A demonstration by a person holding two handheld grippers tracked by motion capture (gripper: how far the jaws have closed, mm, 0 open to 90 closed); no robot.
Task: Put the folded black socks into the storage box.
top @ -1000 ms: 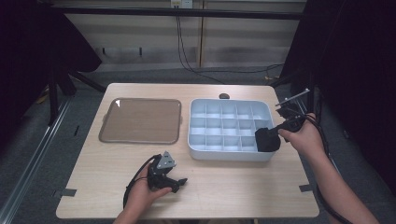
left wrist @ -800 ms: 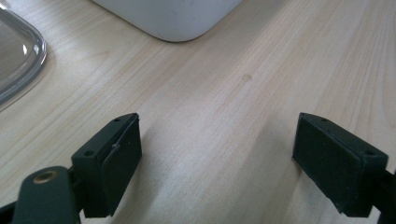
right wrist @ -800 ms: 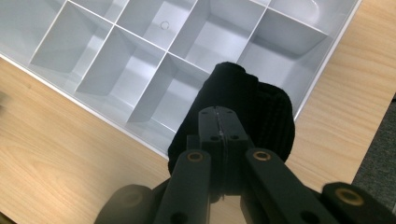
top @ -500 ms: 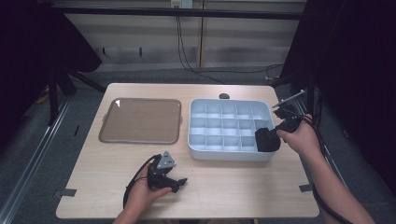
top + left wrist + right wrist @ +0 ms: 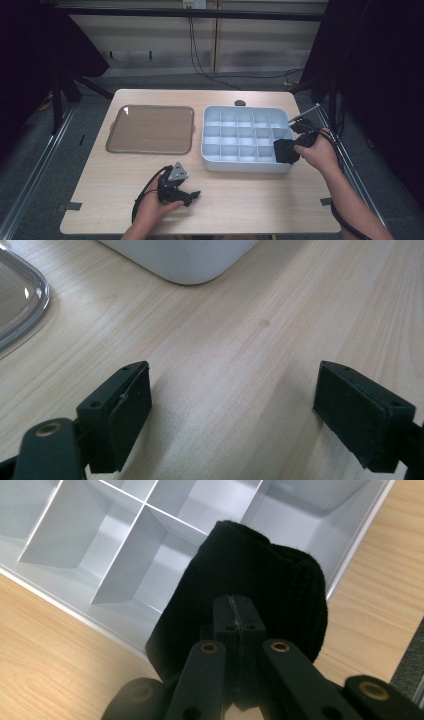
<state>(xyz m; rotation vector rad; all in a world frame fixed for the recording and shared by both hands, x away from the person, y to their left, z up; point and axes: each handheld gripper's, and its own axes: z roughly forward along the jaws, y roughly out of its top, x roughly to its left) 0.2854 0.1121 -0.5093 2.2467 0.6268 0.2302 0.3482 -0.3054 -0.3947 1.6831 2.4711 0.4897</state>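
Note:
A black rolled cloth (image 5: pixel 284 150) hangs over the near right corner of the white compartment tray (image 5: pixel 240 167). My right gripper (image 5: pixel 235 611) is shut on it, the jaws pressed together on a fold of the black cloth (image 5: pixel 260 575); below it lie empty cells of the tray (image 5: pixel 60 597). The person's right hand (image 5: pixel 315 152) holds that gripper at the tray's right edge. My left gripper (image 5: pixel 192 198) lies on the bare wood near the front edge, held by the left hand. In its own view the left gripper (image 5: pixel 232 415) stands open with nothing between the jaws.
A clear shallow lid or tray (image 5: pixel 150 129) lies flat on the table's left half, its edge (image 5: pixel 20 305) close to the left gripper. The white tray's corner (image 5: pixel 185 260) is ahead of the left jaws. A small dark round object (image 5: pixel 240 103) sits at the far edge.
The right hand has sunk a little with the black cloth toward the tray's corner cell. The left hand and its gripper have stayed put.

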